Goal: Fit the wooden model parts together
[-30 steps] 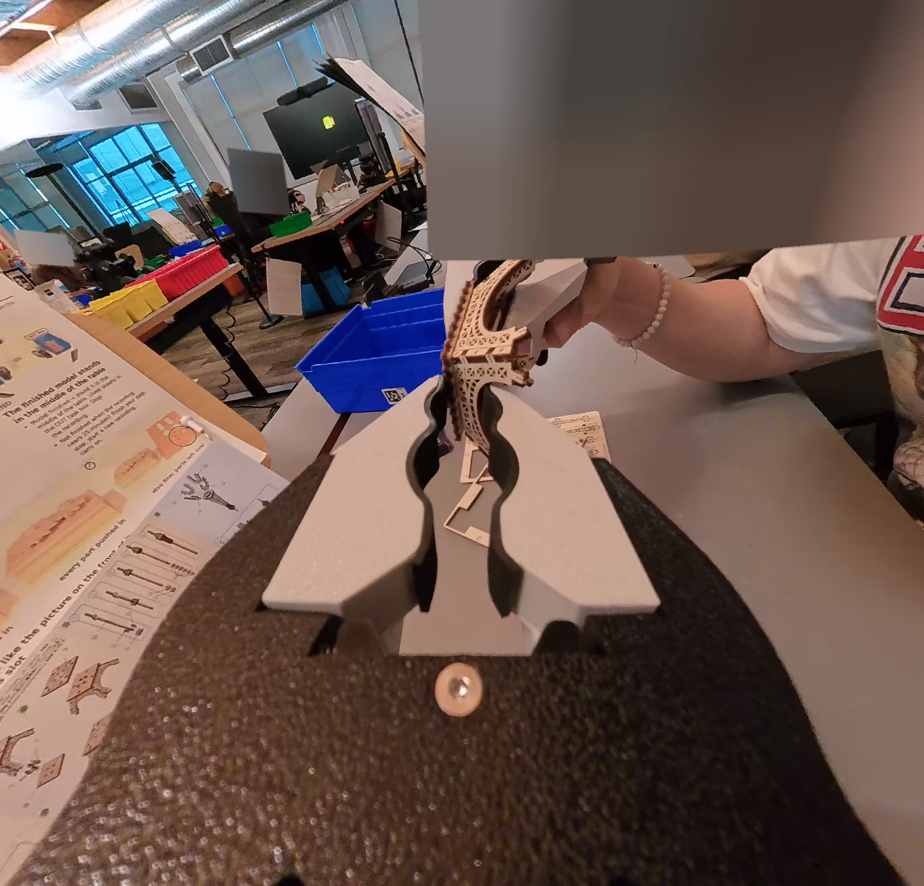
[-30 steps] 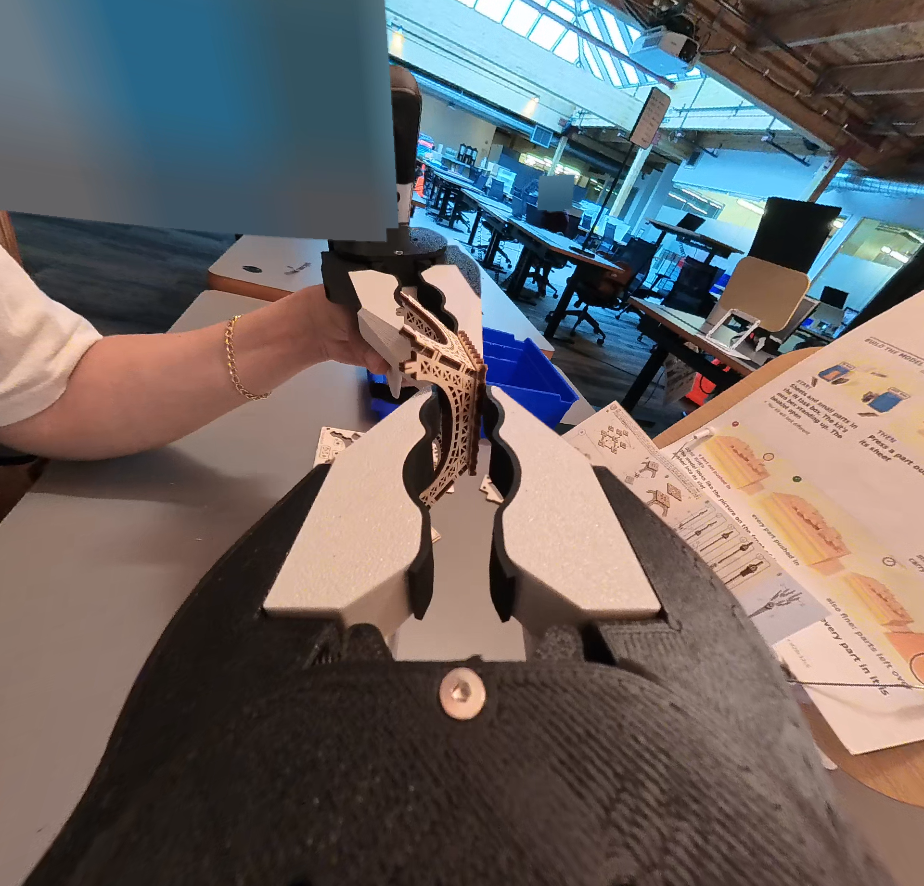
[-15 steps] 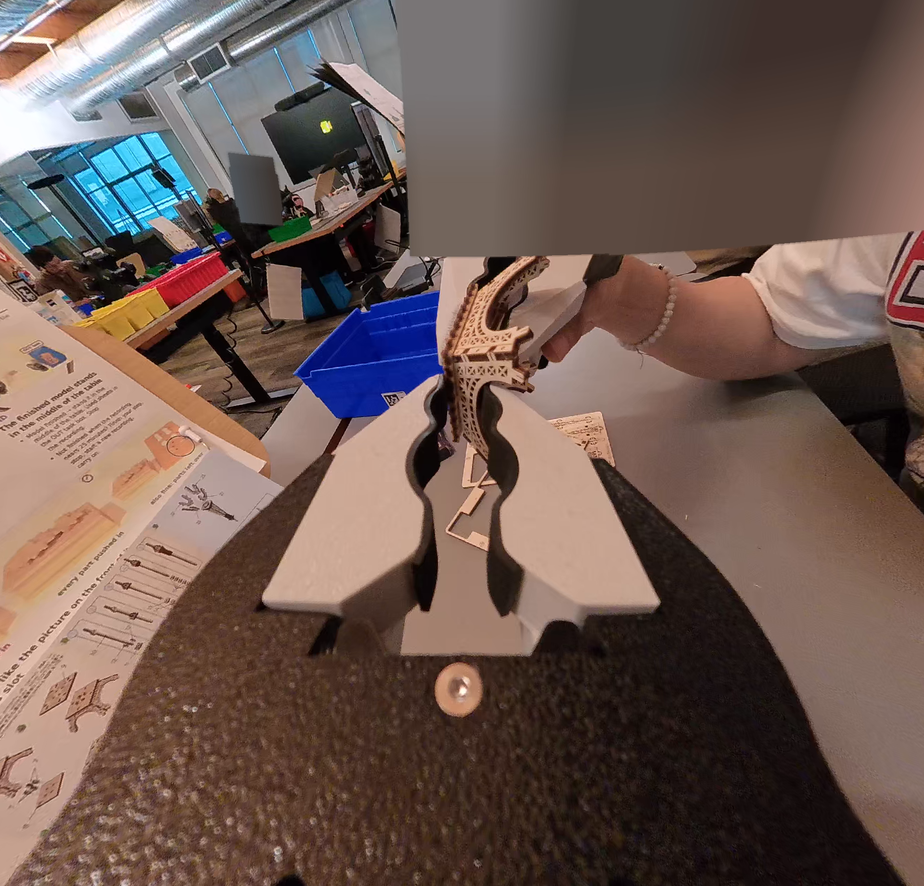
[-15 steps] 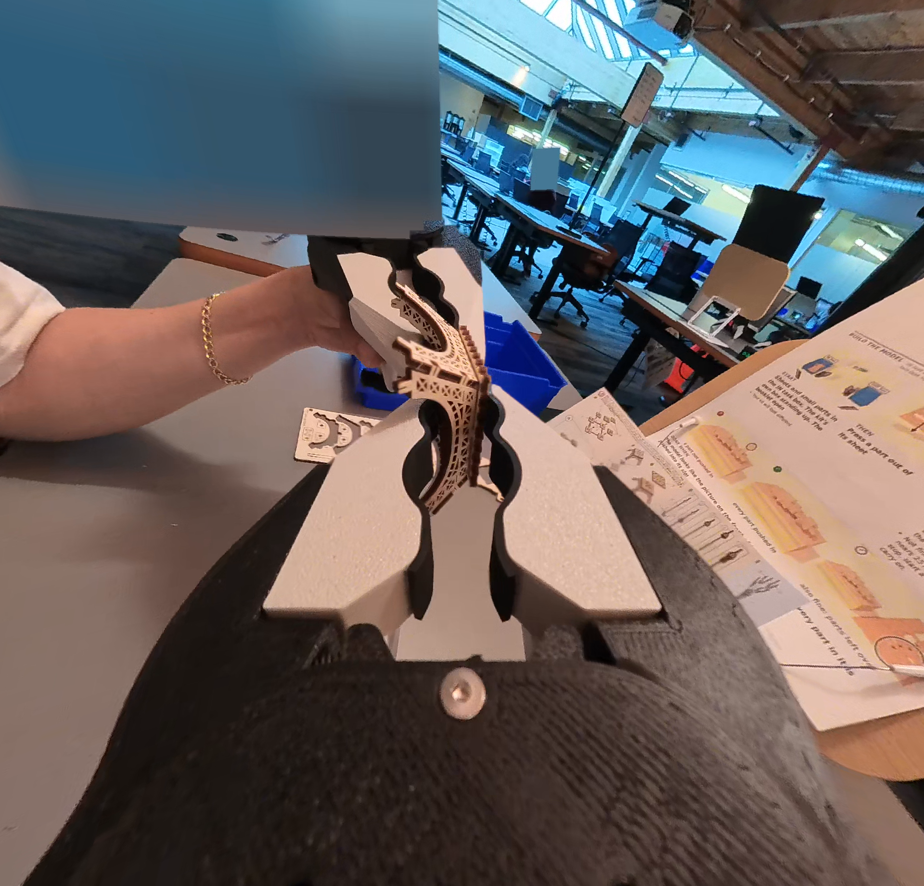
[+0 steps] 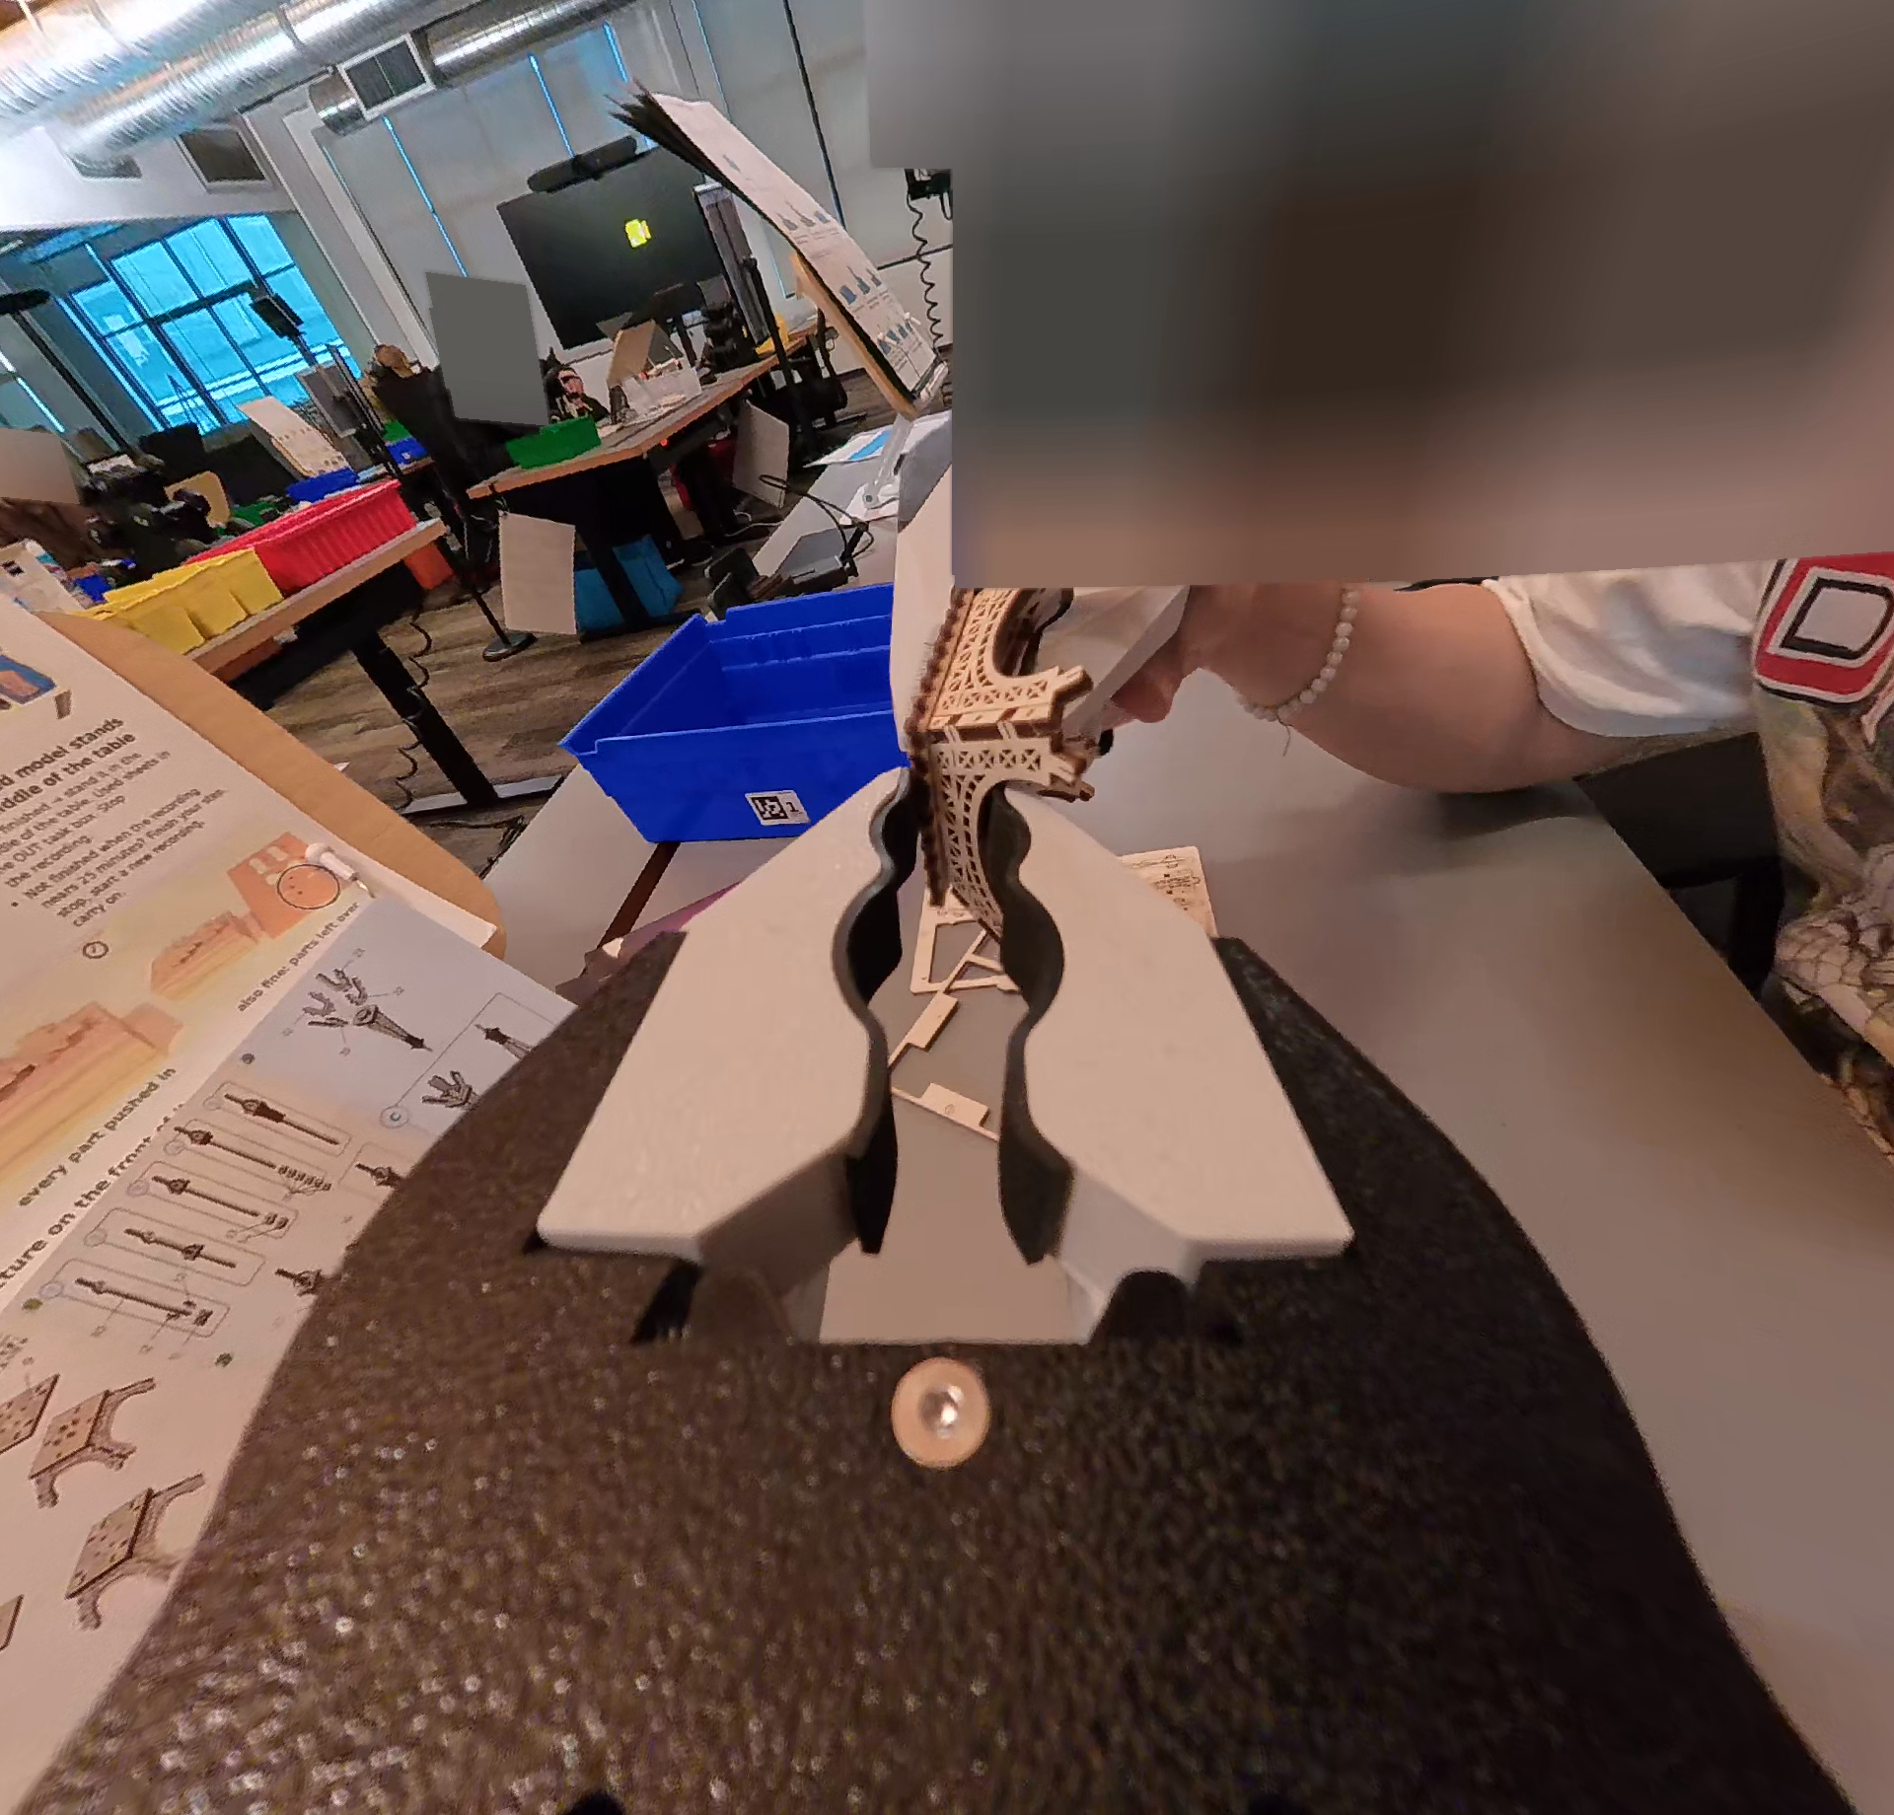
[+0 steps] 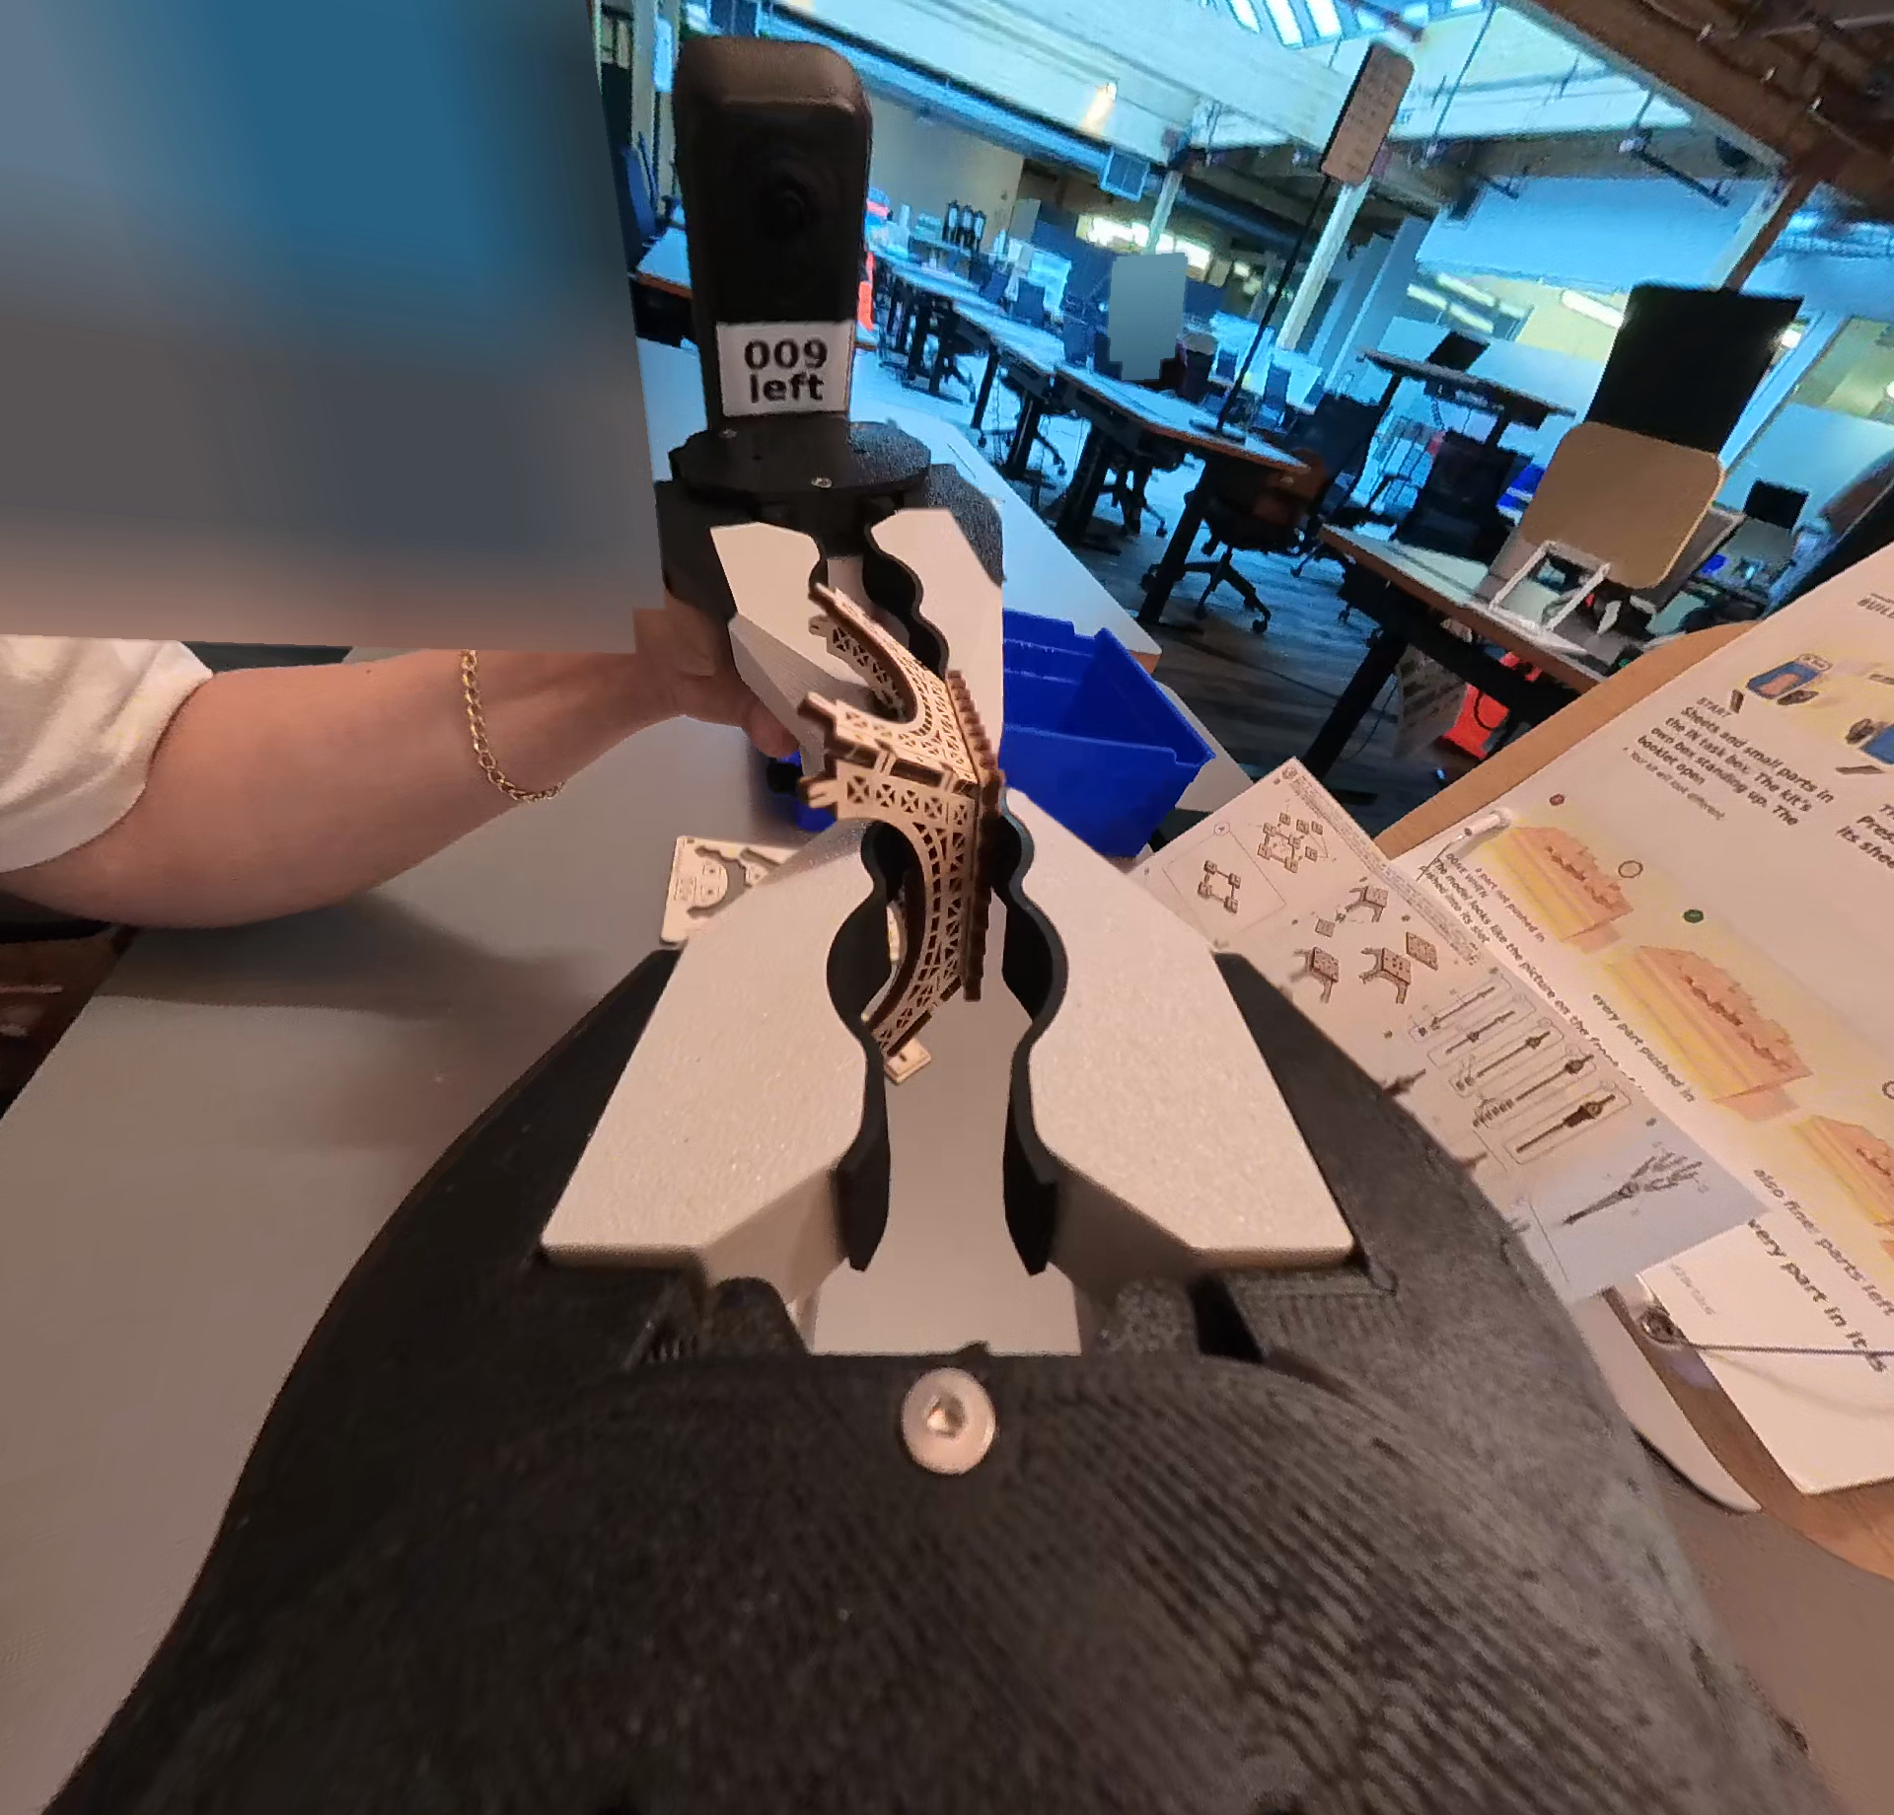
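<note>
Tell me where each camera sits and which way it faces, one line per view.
Left wrist view: on the left gripper, looking along its jaws at the wooden model, the blue bin behind; the person's right forearm shows.
Right wrist view: on the right gripper, facing the left gripper and the person's left forearm.
Shared: the model with both grippers' jaws around it, the bin, the grey table, the instruction sheets.

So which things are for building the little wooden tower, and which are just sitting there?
For the job:
- wooden tower piece, gripped at both ends
- left gripper
- right gripper
- loose wooden sheet bits on the table
- instruction sheets

Just lying about:
- blue bin
- far desks with red and yellow bins
</note>
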